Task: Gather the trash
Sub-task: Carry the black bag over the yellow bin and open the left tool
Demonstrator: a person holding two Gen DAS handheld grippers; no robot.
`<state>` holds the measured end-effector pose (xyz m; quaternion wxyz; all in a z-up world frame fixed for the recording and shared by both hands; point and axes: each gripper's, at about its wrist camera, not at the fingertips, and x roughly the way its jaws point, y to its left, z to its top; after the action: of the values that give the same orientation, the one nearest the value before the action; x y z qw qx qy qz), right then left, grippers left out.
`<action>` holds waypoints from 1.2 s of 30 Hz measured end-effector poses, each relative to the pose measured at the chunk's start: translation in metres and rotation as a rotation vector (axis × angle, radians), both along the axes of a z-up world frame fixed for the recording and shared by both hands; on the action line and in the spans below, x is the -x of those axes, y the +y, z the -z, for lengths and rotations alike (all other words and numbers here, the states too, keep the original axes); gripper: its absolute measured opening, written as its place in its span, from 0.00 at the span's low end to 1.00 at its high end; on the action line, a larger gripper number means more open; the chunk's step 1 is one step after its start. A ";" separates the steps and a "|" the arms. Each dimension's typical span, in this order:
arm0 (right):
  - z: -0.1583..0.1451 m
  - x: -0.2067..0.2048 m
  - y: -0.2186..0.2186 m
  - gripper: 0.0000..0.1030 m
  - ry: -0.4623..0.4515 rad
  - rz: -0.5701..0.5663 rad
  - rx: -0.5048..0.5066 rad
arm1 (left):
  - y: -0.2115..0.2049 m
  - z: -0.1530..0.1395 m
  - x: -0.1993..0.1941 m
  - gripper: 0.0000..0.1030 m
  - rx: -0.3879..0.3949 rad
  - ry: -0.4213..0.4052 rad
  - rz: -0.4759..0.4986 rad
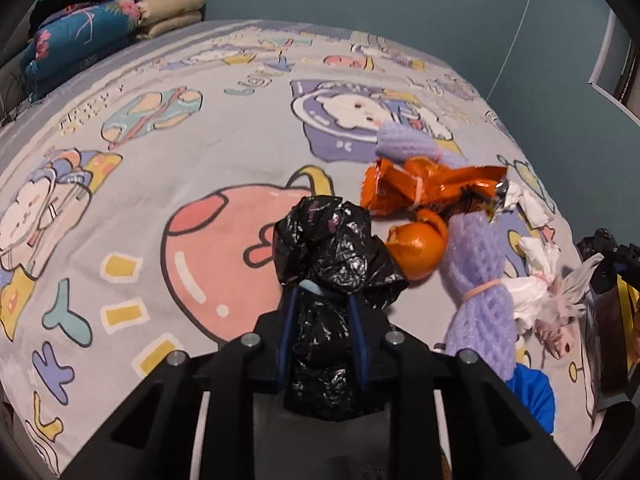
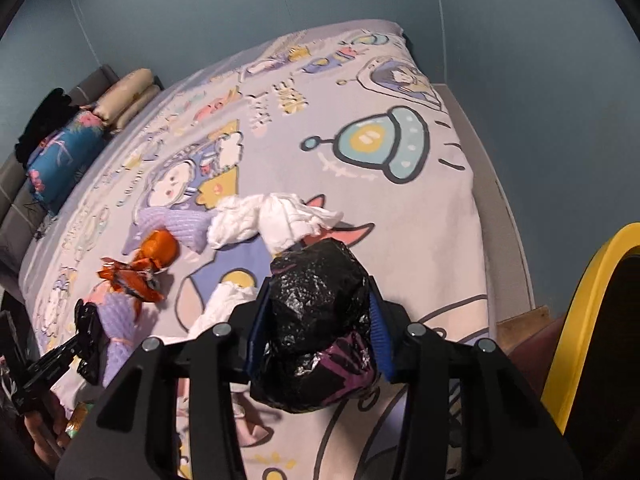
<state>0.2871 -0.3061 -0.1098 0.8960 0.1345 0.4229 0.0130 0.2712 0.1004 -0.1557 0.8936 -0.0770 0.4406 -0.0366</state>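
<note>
Altogether two black bags (image 1: 336, 248), two hand-held grippers (image 1: 322, 304).

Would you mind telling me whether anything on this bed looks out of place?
Yes: trash is scattered over the cartoon bedsheet: orange wrappers, purple foam nets and crumpled white tissues, which don't belong on a bed.

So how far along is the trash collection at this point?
Early. Nothing looks binned yet. In hand: the left gripper and right gripper each pinch crumpled black plastic. Left on the bed sheet: orange wrappers, purple foam netting and white tissues.
</note>
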 end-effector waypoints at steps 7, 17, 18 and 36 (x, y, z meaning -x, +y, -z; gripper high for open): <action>-0.015 0.015 -0.006 0.39 -0.064 0.041 0.047 | 0.002 -0.013 0.006 0.20 0.024 -0.046 -0.007; -0.046 0.041 -0.016 0.39 -0.181 0.054 -0.011 | -0.015 -0.056 0.043 0.20 -0.013 -0.201 0.007; -0.049 0.047 -0.016 0.39 -0.192 0.054 -0.018 | -0.022 -0.062 0.049 0.20 -0.021 -0.221 0.017; -0.124 0.139 -0.039 0.39 -0.336 0.034 -0.043 | -0.135 -0.151 0.089 0.20 0.042 -0.375 0.217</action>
<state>0.1485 -0.3447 0.0143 0.9512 0.1566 0.2643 0.0290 0.1826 -0.0344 -0.0043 0.9489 -0.0395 0.2716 -0.1555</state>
